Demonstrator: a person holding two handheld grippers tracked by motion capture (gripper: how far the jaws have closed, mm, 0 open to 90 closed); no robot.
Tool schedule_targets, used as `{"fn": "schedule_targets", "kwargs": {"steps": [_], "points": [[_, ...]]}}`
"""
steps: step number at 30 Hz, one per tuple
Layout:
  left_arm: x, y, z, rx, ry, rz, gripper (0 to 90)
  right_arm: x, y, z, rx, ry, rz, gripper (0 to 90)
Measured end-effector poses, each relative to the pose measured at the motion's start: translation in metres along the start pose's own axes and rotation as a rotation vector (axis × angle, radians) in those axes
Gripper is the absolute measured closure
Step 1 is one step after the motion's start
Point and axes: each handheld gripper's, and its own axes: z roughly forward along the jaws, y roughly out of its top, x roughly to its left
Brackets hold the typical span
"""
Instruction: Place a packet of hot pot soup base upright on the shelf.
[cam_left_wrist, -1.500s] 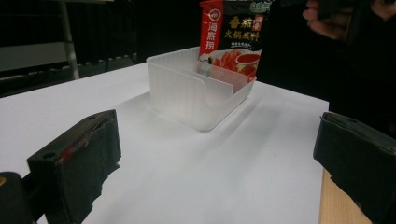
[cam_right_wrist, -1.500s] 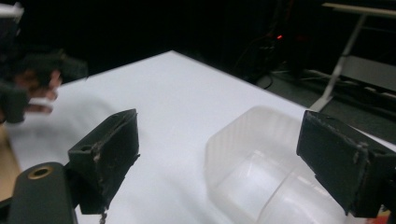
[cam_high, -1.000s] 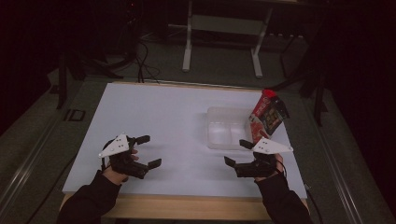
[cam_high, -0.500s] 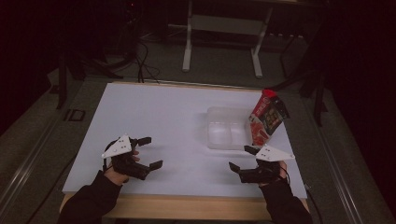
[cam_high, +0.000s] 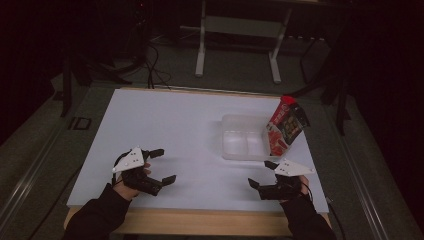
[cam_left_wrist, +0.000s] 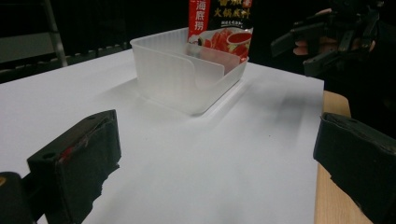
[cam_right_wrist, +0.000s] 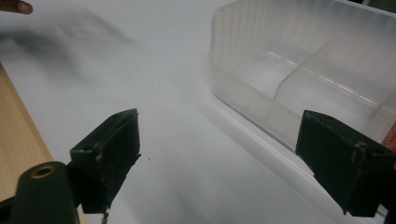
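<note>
I have both forearms coming in from six o'clock. My left gripper (cam_high: 160, 165) sits at about seven o'clock, jaws spread wide and pointing toward three o'clock, my left hand (cam_high: 131, 176) wrapped around its body. My right gripper (cam_high: 260, 174) sits at five o'clock, jaws likewise wide apart, pointing toward ten o'clock and holding nothing.

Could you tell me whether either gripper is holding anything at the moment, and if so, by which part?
Nothing is held: the left gripper and the right gripper are both open above the white table, jaws apart with nothing between them.
</note>
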Motion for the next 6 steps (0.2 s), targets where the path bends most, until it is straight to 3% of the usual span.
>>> {"fn": "schedule_targets", "kwargs": {"steps": [6], "points": [[-0.0006, -0.0005, 0.0001, 0.003, -0.003, 0.006, 1.4, -0.0014, -0.0009, 0.0004, 0.005, -0.007, -0.002, 13.6]]}}
